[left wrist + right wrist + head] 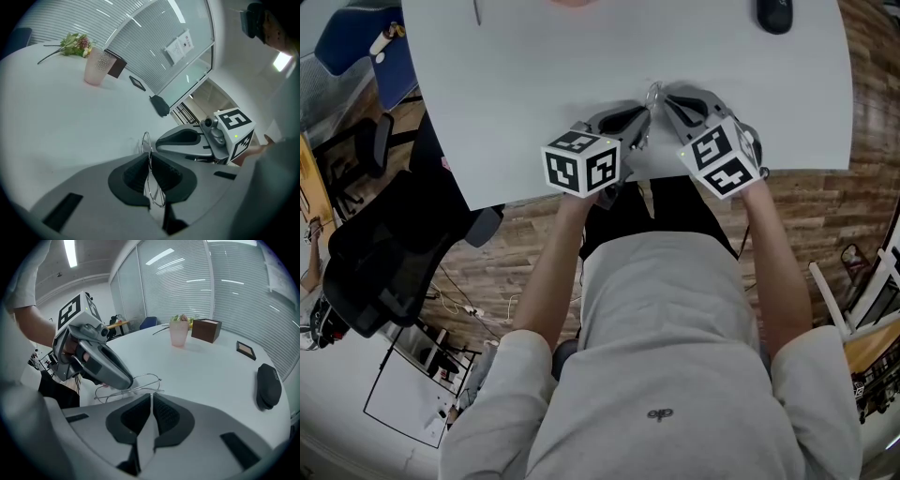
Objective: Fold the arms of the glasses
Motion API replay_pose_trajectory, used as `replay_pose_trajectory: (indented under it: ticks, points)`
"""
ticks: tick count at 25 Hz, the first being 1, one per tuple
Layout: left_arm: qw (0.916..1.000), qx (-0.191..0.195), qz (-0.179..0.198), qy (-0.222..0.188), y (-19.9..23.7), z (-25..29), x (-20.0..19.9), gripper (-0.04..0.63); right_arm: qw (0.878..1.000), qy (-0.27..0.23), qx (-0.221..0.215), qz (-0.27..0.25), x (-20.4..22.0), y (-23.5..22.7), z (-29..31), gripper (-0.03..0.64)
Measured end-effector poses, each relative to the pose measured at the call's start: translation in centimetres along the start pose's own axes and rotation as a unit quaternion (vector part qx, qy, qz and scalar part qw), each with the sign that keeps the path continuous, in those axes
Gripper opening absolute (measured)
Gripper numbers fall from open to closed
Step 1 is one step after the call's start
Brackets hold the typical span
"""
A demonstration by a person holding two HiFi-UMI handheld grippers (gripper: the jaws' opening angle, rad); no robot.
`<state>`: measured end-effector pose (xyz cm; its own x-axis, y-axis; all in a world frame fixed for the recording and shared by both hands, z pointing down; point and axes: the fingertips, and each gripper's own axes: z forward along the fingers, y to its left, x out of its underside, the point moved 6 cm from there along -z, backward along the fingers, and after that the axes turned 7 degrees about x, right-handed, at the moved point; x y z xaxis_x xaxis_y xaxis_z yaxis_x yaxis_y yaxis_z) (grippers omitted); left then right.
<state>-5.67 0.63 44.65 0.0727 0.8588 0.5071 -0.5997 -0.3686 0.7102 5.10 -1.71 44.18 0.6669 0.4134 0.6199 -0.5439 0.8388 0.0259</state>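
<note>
Thin wire-framed glasses [652, 101] hang just above the white table [534, 75] near its front edge, between both grippers. My left gripper [639, 120] is shut on the frame; in the left gripper view a round lens rim [146, 143] sticks out past its pads [136, 176]. My right gripper [664, 101] comes in from the right. In the right gripper view its jaws stand shut on a thin arm of the glasses [140, 391], with both lens rims [119, 383] just beyond, partly hidden by the left gripper [131, 380].
Far across the table stand a pink cup [179, 333], a brown box [206, 330] and some flowers [72, 44]. A black mouse [268, 386] and a small dark card [246, 349] lie to the right. A black office chair [384, 262] stands on the floor at left.
</note>
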Motion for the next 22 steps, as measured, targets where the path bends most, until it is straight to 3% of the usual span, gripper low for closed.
replay_pose_trajectory:
  ticks: [22]
  points:
    - [0.9996,-0.004,0.021,0.020,-1.0,2.0,-0.2,0.032,0.999,0.000,0.023,0.034,3.1,-0.6,-3.2,0.025]
